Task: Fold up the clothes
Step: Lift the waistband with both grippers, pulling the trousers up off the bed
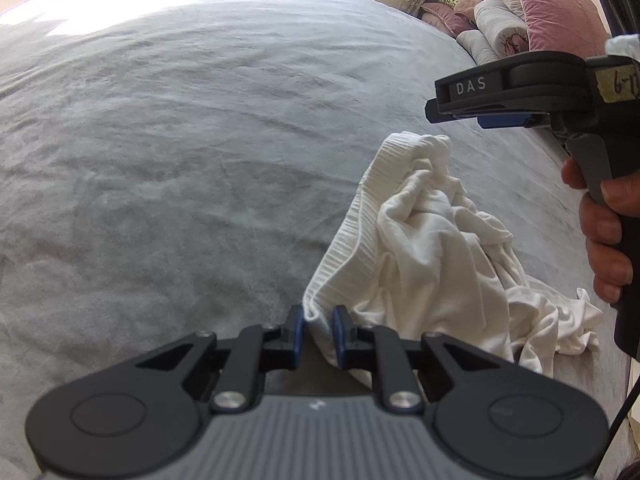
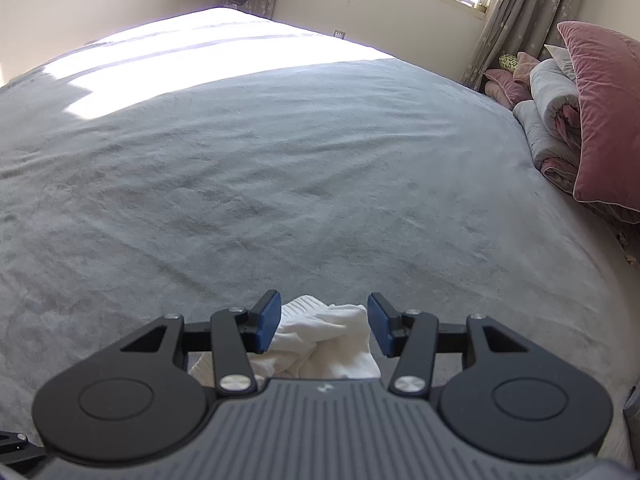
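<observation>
Left tongs (image 1: 318,320) round white garment (image 1: 432,248) — pillows (image 1: 556,12) beyond

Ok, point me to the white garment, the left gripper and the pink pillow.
white garment (image 1: 432,240), left wrist view, crumpled middle.
left gripper (image 1: 318,326), left wrist view, between fingertips at ribbed hem.
pink pillow (image 2: 604,120), right wrist view, velvet face.
</observation>
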The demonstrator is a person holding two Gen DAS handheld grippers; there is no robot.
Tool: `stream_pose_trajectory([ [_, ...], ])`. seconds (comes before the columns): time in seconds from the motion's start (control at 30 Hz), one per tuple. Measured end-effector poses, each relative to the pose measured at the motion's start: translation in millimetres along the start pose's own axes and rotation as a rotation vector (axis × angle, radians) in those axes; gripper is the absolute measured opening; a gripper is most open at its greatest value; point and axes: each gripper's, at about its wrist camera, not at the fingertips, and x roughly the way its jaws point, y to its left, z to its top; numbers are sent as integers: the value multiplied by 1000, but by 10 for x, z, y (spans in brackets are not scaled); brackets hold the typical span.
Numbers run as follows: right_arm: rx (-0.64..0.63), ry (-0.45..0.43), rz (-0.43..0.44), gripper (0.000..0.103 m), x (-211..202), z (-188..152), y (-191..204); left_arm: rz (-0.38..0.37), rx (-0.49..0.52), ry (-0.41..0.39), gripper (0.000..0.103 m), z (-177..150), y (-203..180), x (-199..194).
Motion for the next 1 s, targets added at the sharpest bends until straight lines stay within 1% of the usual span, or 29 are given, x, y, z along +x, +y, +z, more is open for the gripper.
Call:
stream_pose_trajectory([
  [0.23, 22, 11, -1, 52, 37, -49, -37, 109, 22, -33, 14, -30, -179, 19],
  [0.4, 58, -39, 49, 52, -18, -124, -105, 188, 65, -70, 14, -96, -312, 34],
  [0.47, 68, -65, 65, 52, -43, -167, -129, 209, 84, -81, 14, -123, -344, 40],
  [0.57, 75, -78, 68, 52, -54, -210, -142, 230, 108, -92, 14, -146, -380, 47],
  [0.87, 89, -65, 68, 52, -17, -259, -180, 242, 122, -100, 14, -169, -396, 48],
  [0.93, 83, -57, 67, 52, -4, -244, -191, 224, 101, -104, 14, -170, -365, 36],
  [1.0, 79, -49, 62, 52, 18, -195, -224, 179, 56, -111, 14, -168, -289, 13],
])
